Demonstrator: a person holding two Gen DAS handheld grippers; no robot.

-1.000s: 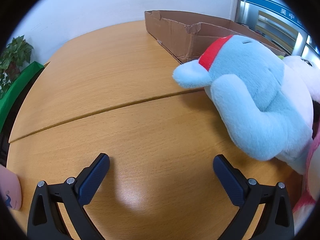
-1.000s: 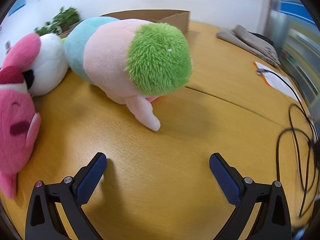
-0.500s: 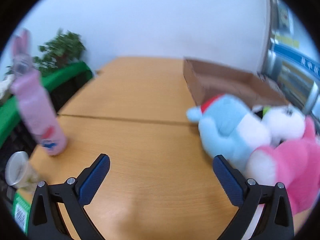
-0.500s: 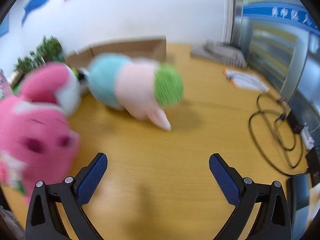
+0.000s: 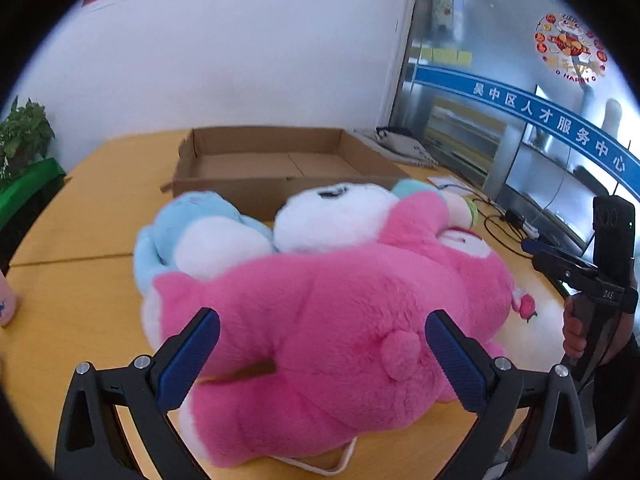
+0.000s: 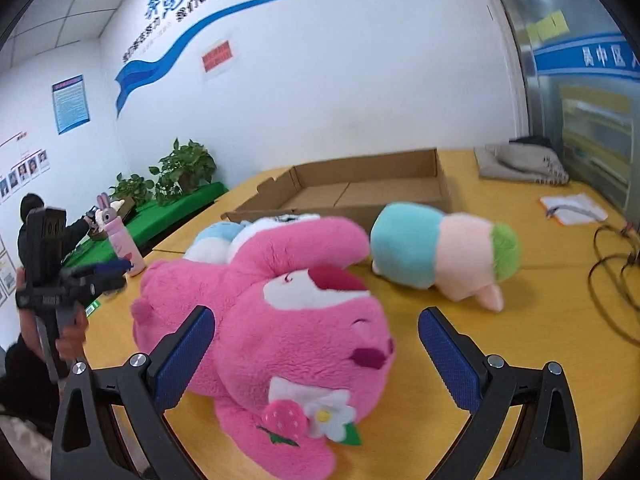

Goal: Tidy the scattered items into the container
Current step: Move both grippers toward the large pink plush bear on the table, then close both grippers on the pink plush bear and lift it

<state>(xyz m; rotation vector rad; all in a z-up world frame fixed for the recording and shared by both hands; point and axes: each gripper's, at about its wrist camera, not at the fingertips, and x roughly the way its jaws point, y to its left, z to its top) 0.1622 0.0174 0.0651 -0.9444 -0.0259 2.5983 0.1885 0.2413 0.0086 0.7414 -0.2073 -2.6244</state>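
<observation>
Both rigs look the same up close: each hand-held gripper is a black plastic frame with triangular cut-outs in the arms, small silver screws at the joints, and dark blue, cross-hatch textured pads on the fingers [image 5: 188,356]. The left hand-held gripper [image 5: 320,360] and the right hand-held gripper [image 6: 316,356] match down to the screw placement. From the left camera you can see the other unit side-on: black pistol-style handle, a long black body with tiny white lettering I can't read, and a black phone-like block mounted upright on top. The hand [image 5: 576,332] around that handle comes out of a dark sleeve.
</observation>
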